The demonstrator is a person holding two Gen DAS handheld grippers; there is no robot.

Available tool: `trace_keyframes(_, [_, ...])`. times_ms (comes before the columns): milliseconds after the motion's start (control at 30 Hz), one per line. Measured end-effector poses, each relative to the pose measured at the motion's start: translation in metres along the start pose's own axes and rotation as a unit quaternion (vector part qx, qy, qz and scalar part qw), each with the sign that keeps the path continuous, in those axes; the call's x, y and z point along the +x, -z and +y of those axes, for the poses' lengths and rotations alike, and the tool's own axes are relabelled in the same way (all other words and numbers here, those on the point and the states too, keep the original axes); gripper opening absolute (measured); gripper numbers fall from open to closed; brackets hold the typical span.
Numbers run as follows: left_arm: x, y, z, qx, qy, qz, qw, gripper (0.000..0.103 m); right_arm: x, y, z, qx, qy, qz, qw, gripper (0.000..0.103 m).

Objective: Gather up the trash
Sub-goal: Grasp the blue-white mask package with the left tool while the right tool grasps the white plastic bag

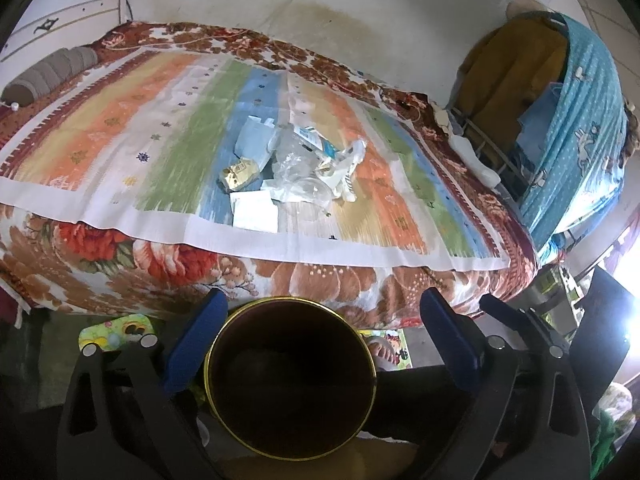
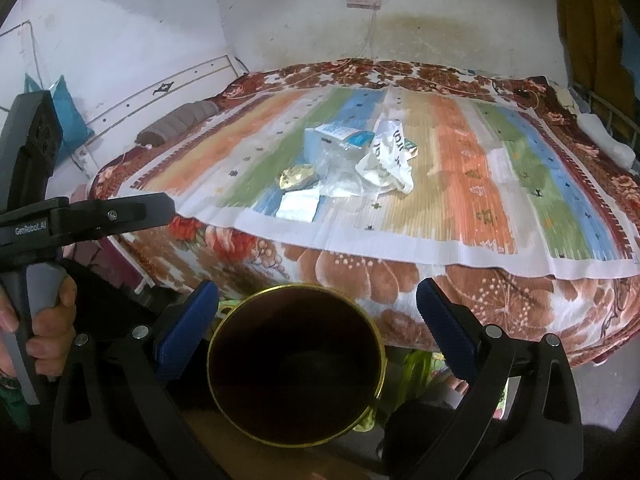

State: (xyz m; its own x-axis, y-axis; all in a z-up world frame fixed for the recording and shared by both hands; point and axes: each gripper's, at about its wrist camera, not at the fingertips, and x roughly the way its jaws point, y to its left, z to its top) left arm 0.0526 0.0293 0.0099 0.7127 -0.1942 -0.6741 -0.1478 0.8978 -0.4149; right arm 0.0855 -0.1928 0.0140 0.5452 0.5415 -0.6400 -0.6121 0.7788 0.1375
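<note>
Hovering wide-spread, both grippers' fingers [image 1: 200,344] [image 2: 188,328] flank a gold-rimmed bin [image 1: 291,384].

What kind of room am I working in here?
Most likely a bedroom: a bed with a floral blanket and striped sheet, a bolster pillow, and a wall power strip.

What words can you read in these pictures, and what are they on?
"GenRobot.AI": on the left gripper's black body, seen by the right camera.
White bag: dark print, too warped to read.
Blue box: label too blurred.
Gold wrapper: print too small.
</note>
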Motion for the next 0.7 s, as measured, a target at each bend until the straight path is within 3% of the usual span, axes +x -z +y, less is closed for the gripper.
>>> trace_keyframes(267, [0.014, -0.031, 0.003, -0.002, -0.009, 0.0, 1.0, 0.094, 0.012, -0.029, -0.013, -0.016, 0.023, 0.0, 1.0, 0.094])
trace_keyframes(700, [0.054, -0.072, 0.015, -0.053, 0.039, 0.032, 0.9973, 0.094, 0.038, -0.06, -0.029, -0.005, 0.029, 0.011, 1.0, 0.094])
